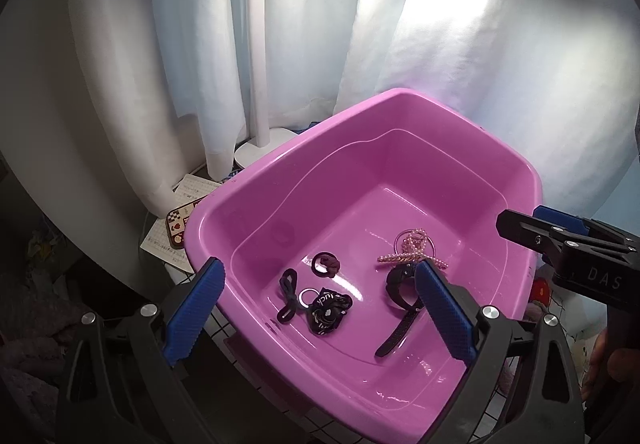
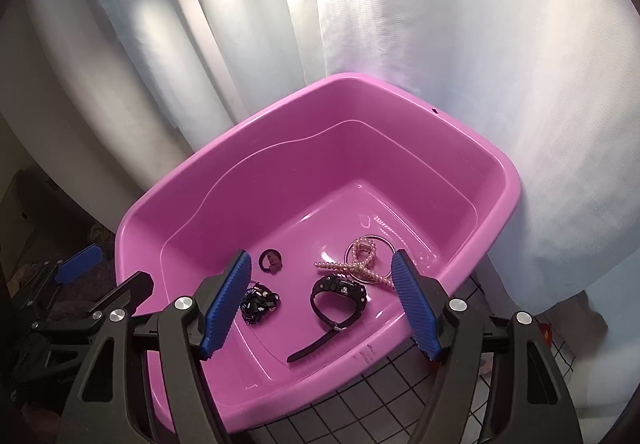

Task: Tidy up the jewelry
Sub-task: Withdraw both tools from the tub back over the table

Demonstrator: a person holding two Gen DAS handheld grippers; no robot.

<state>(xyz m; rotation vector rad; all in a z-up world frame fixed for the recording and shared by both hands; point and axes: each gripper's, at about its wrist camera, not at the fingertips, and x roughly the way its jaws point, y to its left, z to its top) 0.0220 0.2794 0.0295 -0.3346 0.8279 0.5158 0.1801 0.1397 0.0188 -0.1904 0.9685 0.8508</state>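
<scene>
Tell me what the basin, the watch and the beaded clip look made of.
Pink basin: glossy moulded plastic, with sharp highlights on its floor. Black watch: matte strap, likely rubber or silicone, since it curls limply. Beaded hair clip: pearly pink beads, probably plastic, lying over a shiny metal-looking ring.

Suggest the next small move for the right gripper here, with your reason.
Probably lower the right gripper onto the black watch in the pink tub and close. Its fingers stand open and empty above the tub, the watch lies almost between them, and its strap is clear of the pearl clip. The left gripper is open and empty too.
</scene>
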